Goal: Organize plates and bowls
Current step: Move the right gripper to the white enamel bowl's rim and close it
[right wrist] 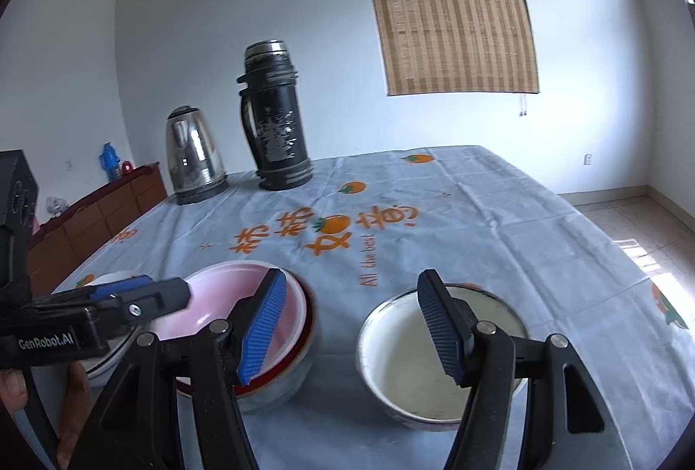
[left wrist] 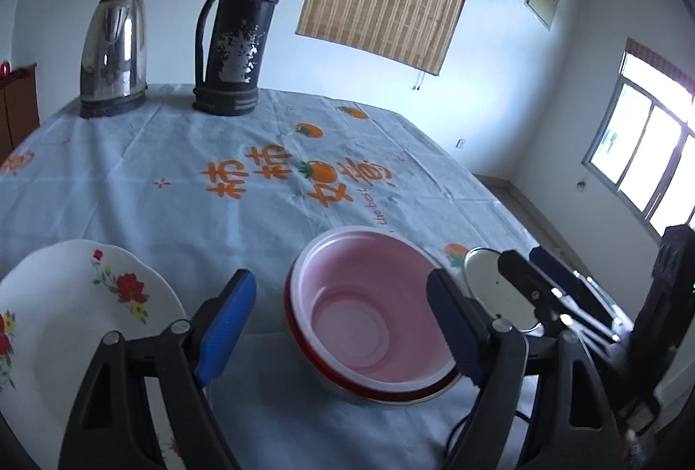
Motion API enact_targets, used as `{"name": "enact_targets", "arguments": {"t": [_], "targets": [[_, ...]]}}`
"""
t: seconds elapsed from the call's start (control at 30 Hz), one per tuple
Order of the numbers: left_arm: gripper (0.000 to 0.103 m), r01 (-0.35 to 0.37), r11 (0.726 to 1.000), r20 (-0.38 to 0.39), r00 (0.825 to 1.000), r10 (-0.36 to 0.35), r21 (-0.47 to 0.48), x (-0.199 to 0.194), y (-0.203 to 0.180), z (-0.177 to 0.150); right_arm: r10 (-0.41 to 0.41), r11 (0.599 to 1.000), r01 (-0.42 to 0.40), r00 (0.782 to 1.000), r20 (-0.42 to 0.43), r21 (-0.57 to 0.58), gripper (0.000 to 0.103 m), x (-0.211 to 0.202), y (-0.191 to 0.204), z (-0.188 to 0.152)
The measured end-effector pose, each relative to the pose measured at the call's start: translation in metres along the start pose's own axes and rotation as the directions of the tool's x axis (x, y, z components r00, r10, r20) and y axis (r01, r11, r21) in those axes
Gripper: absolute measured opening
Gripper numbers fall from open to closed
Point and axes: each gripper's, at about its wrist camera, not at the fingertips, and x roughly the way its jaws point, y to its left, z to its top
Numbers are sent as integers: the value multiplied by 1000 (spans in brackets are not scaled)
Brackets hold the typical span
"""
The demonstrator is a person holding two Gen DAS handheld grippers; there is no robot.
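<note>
left gripper (left wrist: 343,322): fingers spread, nothing held, over pink bowl (left wrist: 369,313) | right gripper (right wrist: 352,326): fingers spread, nothing held, beside white bowl (right wrist: 404,365)

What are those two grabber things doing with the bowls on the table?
A person is tidying dishes with a grabber in each hand. The left gripper is open in front of the pink bowl, which sits inside a red-rimmed one, and holds nothing. The right gripper is open too, with the white bowl just ahead of it. A flowered plate lies off to the left. A kettle and a black flask stand at the far side of the tablecloth.
</note>
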Motion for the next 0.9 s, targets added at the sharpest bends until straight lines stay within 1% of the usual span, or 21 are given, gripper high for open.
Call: {"name": "enact_targets", "arguments": {"t": [0.03,0.17,0.2,0.3,0.37,0.43,0.5,0.6,0.63,0.7,0.73,0.8,0.87,0.9], "targets": [[82,-4,1000,0,1000,4,-1,-1,-3,2,-19,1000,18,1000,-6,-3,65,0,-4,0],[82,-43,994,10,999,42,98,-6,-34,9,-70,998,70,997,-14,6,65,-1,-26,1],[82,-41,993,9,999,40,111,-6,-41,10,-84,996,84,996,-17,13,65,-1,-33,1],[82,-3,989,0,1000,3,149,-5,-64,14,-103,994,104,994,-26,37,65,-1,-49,1],[82,6,984,-10,1000,-5,180,1,-81,15,-117,992,118,993,-34,36,64,0,-56,1],[81,19,981,-36,999,-12,191,9,-91,14,-124,991,126,991,-52,37,58,2,-63,-1],[81,12,981,-55,998,-1,196,19,-99,10,-112,991,117,991,-78,59,50,4,-71,-3],[79,17,980,-92,996,1,200,34,-106,3,-104,990,111,990,-92,82,44,4,-80,-4],[79,17,980,-98,995,3,198,37,-108,1,-100,990,109,990,-97,87,40,4,-81,-5],[75,20,979,-104,995,1,201,41,-110,-1,-95,990,106,989,-112,91,35,5,-83,-6],[72,26,979,-110,994,-4,205,43,-112,-2,-93,990,105,988,-121,93,34,7,-84,-6],[67,25,976,-112,994,-1,216,43,-116,-3,-93,990,107,986,-142,96,32,10,-86,-7],[59,35,972,-118,993,-8,231,45,-121,-5,-84,990,100,983,-164,95,29,13,-86,-8],[57,38,970,-127,992,-8,240,47,-124,-7,-82,991,99,982,-172,94,28,14,-86,-8]]}}
